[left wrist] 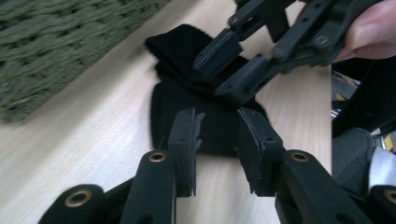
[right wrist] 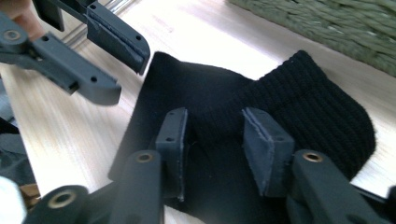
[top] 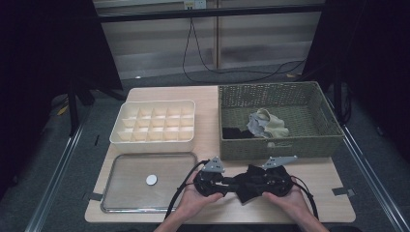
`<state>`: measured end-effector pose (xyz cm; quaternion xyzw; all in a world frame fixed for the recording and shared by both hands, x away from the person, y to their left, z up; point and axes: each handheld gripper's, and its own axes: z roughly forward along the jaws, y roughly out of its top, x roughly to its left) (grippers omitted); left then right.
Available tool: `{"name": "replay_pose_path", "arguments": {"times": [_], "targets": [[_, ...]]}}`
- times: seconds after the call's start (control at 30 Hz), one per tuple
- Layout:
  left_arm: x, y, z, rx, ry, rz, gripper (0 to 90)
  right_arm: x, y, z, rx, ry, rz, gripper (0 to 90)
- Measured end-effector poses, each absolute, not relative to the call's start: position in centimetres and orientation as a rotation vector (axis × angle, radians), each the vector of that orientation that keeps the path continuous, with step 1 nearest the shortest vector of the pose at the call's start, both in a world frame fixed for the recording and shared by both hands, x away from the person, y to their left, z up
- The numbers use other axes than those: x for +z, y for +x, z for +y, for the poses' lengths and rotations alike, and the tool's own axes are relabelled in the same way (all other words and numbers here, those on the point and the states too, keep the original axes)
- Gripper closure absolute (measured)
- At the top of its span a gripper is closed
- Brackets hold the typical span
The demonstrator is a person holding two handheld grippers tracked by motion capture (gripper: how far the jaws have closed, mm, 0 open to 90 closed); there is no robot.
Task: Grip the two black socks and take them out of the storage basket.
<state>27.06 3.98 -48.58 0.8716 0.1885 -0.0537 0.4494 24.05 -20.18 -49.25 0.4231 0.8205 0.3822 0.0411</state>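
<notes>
The left gripper (left wrist: 215, 140) has its jaws parted over the near edge of a black sock (left wrist: 205, 123), with no pad pressing on the cloth. The right gripper (right wrist: 215, 140) also stands with jaws apart above the sock (right wrist: 261, 107), and I see no grip there either.

The sock lies flat on the wooden table (top: 319, 193), near the front edge, between the two grippers (top: 227, 182) and just before the woven basket (top: 278, 145). It looks light and very soft, so I judge it will fold and hang when lifted, and it will not slip much on the pads. A good place to take it is the ribbed cuff, which is thicker, or a raised fold.

It is plain black knit, with a ribbed band at one end and a smoother body, a little crumpled. Inside the basket lie more pieces of cloth (top: 265, 123). At far left stands a cream divided organiser box (top: 153, 140), and near it a clear lid (top: 125, 193).
</notes>
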Motion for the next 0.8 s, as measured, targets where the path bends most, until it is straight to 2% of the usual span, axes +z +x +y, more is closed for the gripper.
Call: {"name": "replay_pose_path", "arguments": {"times": [0.13,0.3,0.53,0.8], "targets": [[-48.8,26.8,3.7,-0.14,2.168,0.453,68.2,-49.3,24.0,-19.4,1.161,1.289,2.514,68.5],[-49.3,27.0,3.4,-0.149,2.204,0.446,67.9,-49.5,24.0,-19.0,1.19,1.305,2.518,81.9],[-49.7,27.1,3.4,-0.076,2.285,0.459,69.2,-49.0,24.9,-20.2,1.308,1.388,2.506,85.5],[-49.6,27.6,3.9,-0.093,2.289,0.502,71.0,-47.7,24.4,-22.1,1.364,1.389,2.431,85.7]]}}
